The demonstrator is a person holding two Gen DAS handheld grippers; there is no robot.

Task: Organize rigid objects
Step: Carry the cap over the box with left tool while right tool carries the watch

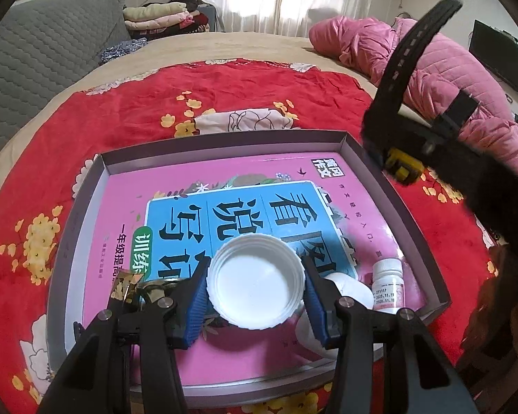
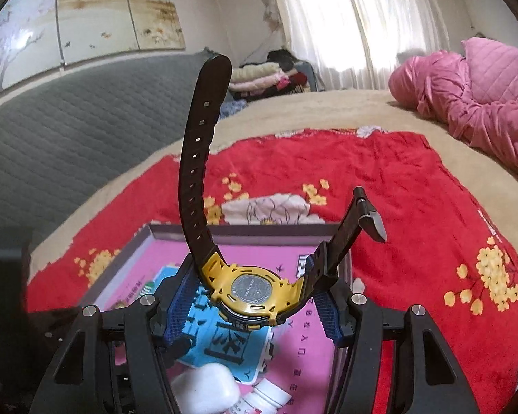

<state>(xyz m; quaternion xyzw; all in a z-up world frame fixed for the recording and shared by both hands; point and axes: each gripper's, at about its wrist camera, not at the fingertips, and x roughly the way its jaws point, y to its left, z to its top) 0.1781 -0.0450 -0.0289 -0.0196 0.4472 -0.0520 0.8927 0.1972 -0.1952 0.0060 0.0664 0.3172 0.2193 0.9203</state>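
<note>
white lid clamped, yellow watch held aloft

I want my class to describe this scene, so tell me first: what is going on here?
A person is tidying small things into a shallow box on a bed with a red flowered cover. The left gripper holds a white lid over the pink book that lies in the box. The right gripper grips a yellow watch with black straps above the box. A small white bottle already lies in the box's near corner.
</note>
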